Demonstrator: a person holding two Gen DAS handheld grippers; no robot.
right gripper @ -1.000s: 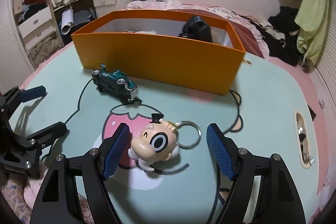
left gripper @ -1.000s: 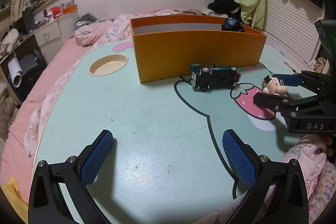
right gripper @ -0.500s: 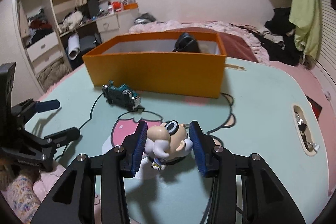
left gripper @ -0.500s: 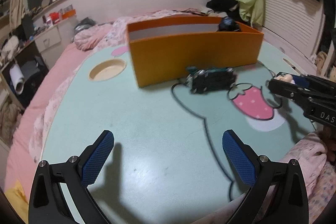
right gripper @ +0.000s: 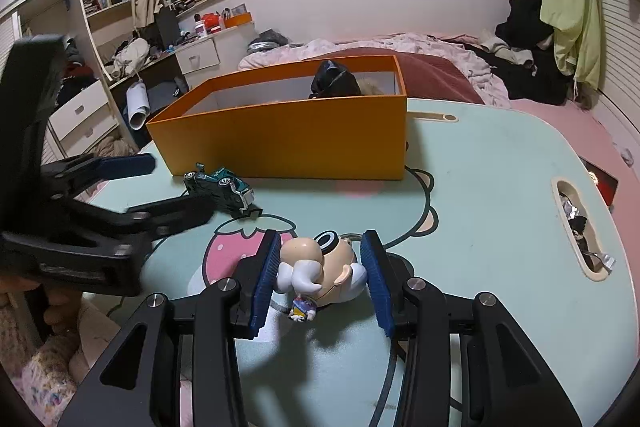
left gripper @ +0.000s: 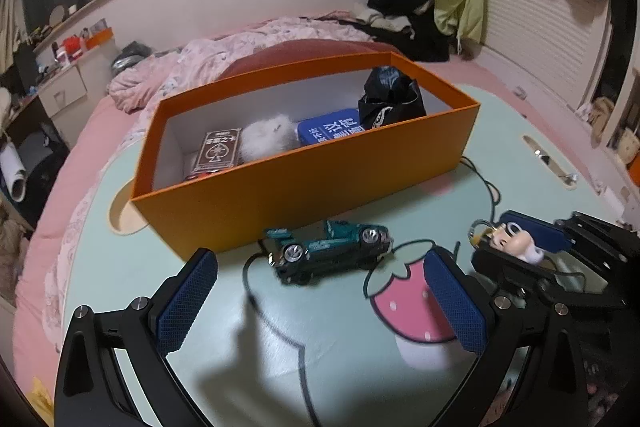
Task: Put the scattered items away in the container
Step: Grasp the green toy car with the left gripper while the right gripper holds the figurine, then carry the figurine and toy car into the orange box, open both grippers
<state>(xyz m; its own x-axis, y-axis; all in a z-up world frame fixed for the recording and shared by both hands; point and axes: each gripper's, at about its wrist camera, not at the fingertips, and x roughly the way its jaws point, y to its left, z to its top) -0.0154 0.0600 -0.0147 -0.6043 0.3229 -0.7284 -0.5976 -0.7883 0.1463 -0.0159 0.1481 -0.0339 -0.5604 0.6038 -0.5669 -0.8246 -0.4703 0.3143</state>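
Table point(left gripper: 192, 379), mint-green, cartoon-printed, stands beside bed point(left gripper: 256, 39).

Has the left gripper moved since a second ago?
Yes. The left gripper has advanced toward the orange box: its open fingers now flank the green toy car, which earlier lay well ahead of them.

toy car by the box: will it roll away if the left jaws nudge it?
Probably. The toy car stands on free-looking wheels on the smooth table, so an end-on nudge may send it rolling. It looks like die-cast metal, so stiff and fairly heavy for its size. The left gripper, open, straddles it sideways, which should limit rolling.
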